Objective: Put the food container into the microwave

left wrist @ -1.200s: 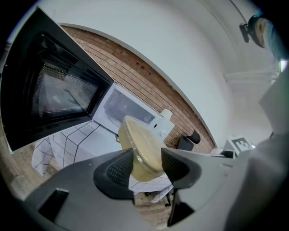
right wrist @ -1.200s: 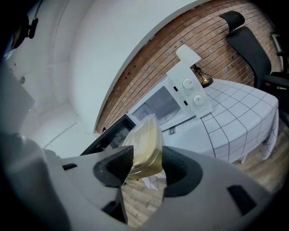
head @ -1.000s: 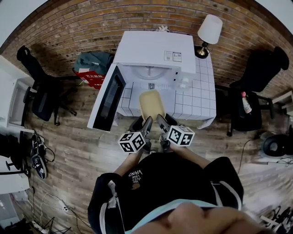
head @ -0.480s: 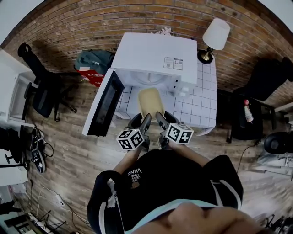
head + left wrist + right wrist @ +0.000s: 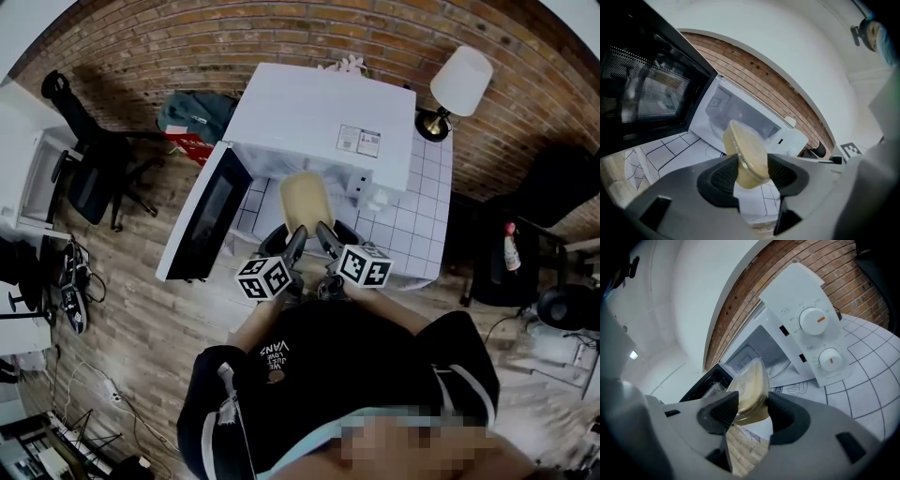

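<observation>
Pale-yellow and translucent, the oval plastic food container sits in the air just in front of the open cavity of the boxy white microwave, whose dark-windowed door stands wide open. The left gripper and the right gripper each clamp the container's near end between ribbed black pads. Beneath it lies a white grid-patterned tablecloth.

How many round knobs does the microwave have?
2. Both sit on the white front panel of the microwave, one above the other: the upper knob and the lower knob. The panel shows no others.
</observation>
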`<state>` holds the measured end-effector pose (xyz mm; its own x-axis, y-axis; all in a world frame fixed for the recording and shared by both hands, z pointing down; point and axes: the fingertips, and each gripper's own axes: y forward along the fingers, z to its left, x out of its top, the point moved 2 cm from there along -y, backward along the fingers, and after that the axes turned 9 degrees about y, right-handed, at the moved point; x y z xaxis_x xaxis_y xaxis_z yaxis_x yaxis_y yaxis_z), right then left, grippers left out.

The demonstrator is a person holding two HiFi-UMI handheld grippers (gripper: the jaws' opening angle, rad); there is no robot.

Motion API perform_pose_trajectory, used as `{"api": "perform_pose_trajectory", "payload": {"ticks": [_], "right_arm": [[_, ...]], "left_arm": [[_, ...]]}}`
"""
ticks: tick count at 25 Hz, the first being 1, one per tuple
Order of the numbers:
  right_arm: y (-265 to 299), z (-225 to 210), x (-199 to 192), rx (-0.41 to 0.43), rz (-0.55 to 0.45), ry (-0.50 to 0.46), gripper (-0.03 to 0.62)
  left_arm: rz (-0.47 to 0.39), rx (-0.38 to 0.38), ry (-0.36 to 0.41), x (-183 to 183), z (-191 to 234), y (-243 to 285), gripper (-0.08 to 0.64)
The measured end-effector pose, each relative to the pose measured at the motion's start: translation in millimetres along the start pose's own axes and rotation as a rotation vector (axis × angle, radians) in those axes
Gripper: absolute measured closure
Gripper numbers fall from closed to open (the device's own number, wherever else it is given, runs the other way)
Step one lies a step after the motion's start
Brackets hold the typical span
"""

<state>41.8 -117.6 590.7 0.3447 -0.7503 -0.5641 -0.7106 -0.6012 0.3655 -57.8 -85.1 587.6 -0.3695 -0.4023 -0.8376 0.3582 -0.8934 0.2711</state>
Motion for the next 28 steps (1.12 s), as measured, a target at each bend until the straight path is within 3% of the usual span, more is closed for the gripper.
{"api": "perform_pose_trajectory", "payload": {"ticks": [8, 28], "right_arm": [[21, -7, 3, -0.019, 0.02, 0.012, 0.41], [75, -16, 13, -0.154, -0.081, 0.093, 0.41]], "left_arm": [[0.011, 0.006, -0.015, 1, 17, 15, 0.359], [0.14, -0.125, 0.003, 19, 68, 64, 0.359]]}}
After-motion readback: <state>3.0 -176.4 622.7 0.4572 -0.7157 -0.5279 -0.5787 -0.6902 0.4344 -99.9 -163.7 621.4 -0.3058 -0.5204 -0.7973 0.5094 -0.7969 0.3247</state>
